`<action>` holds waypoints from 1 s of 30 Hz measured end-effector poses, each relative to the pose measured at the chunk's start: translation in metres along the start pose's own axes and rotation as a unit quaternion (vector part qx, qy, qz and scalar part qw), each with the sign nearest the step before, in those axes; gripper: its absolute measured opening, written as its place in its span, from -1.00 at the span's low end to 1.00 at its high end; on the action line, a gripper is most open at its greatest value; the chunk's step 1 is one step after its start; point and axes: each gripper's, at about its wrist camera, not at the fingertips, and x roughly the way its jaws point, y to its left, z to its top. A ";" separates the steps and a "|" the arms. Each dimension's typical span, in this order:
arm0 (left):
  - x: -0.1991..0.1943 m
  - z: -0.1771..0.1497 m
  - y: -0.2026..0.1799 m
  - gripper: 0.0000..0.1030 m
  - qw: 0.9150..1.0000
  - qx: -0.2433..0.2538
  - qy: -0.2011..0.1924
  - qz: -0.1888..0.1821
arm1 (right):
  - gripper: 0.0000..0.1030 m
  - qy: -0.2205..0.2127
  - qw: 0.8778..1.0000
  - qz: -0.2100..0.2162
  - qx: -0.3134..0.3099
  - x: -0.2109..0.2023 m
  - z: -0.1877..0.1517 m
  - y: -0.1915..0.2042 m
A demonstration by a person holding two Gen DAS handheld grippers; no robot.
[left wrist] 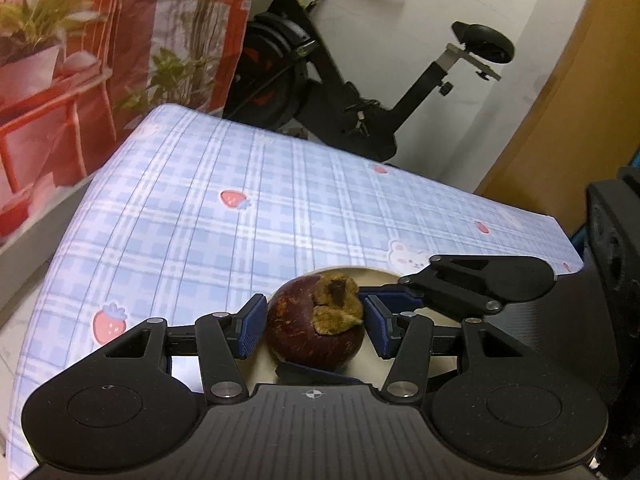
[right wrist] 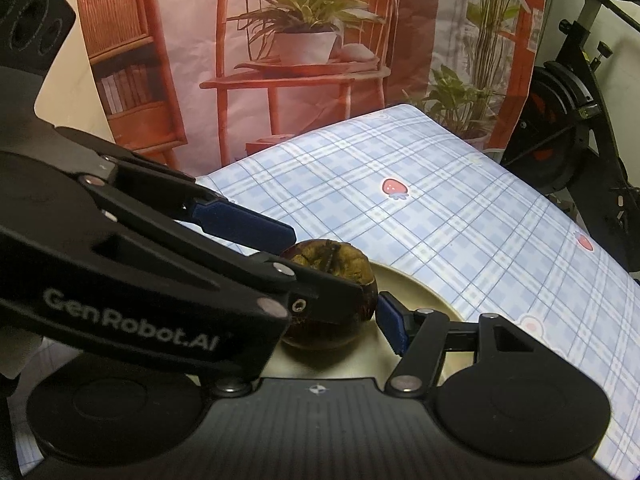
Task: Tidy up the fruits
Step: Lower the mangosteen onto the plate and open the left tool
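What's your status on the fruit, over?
Left gripper shut on dark purple round mangosteen at cream plate. Right gripper close beside same fruit, grip unclear. Left gripper's fingers block right view.

The left hand-held gripper [left wrist: 316,326] clamps a mangosteen [left wrist: 316,326] above a cream plate [left wrist: 376,276].

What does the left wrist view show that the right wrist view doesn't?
Only the left wrist view shows the exercise bike's saddle, a bunny print on the cloth and the mangosteen's reddish skin between the left tongs. Only the right wrist view shows the backdrop's printed chair with a potted plant and the GenRobot.AI lettering. Both show the mangosteen, cream plate and plaid strawberry tablecloth.
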 end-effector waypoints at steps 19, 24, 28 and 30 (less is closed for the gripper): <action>-0.043 0.001 -0.034 0.21 0.996 0.027 -0.047 0.070 | 0.37 -0.019 0.998 -0.013 0.058 -0.051 -0.021 -0.015; -0.055 0.001 -0.063 0.21 0.993 0.048 -0.068 0.081 | 0.37 -0.056 0.994 -0.024 0.093 -0.087 -0.035 -0.026; -0.061 -0.002 -0.088 0.22 0.991 0.063 -0.085 0.085 | 0.37 -0.083 0.990 -0.043 0.102 -0.117 -0.050 -0.035; -0.062 -0.005 -0.102 0.28 0.990 0.071 -0.092 0.084 | 0.37 -0.096 0.988 -0.054 0.108 -0.133 -0.058 -0.039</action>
